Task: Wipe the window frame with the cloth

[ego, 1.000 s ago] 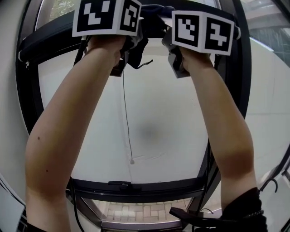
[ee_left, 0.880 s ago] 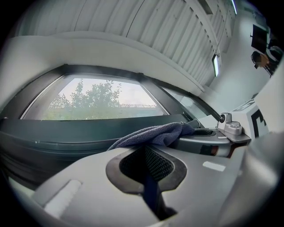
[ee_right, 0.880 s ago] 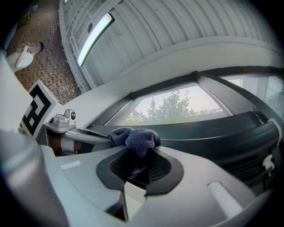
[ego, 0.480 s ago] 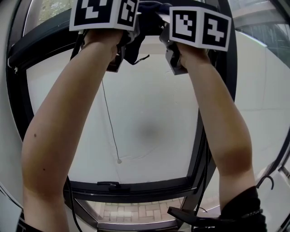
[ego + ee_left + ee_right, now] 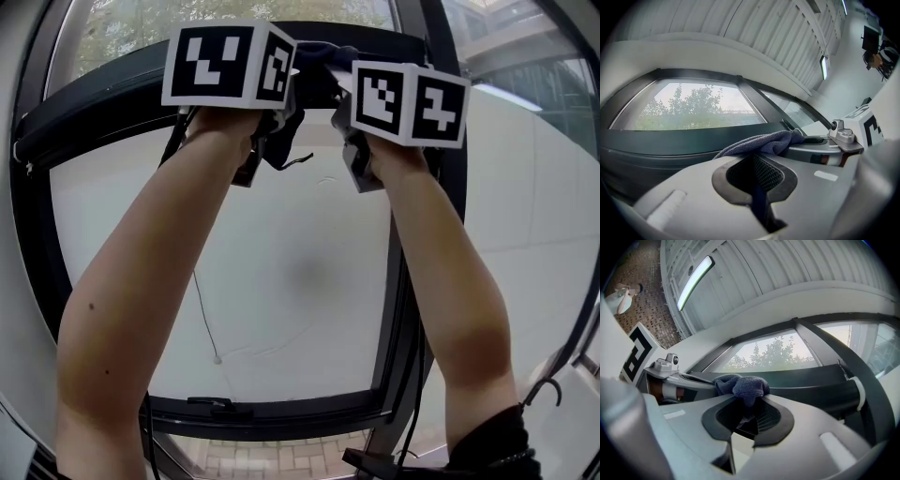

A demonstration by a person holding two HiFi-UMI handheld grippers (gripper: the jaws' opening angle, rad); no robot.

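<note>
Frosted white glazing [image 5: 309, 272] fills a tall window set in a dark, matt window frame [image 5: 94, 89], with leafy trees [image 5: 693, 105] visible through the clear pane above and brick paving [image 5: 272, 459] through the strip below. Two bare forearms reach up to the frame's curved upper bar, each hand carrying a gripper topped by a white cube printed with black square markers [image 5: 230, 64].

The left gripper [image 5: 757, 178] has its ribbed black pads pressed together on a fold of the dark blue cloth [image 5: 759, 143], a soft, nubbly towel that spreads along the bar toward the other tool. The right gripper [image 5: 747, 416] pinches a rounded bunch of the same cloth at its tips. A loose corner droops between the two hands.

A thin cord [image 5: 202, 309] ending in a small bead hangs in front of the frosted pane, below the left arm. A dark upright post [image 5: 398, 309] runs down beside the right forearm. Overhead, a ribbed white ceiling [image 5: 764, 28] carries a long strip light [image 5: 693, 275].
</note>
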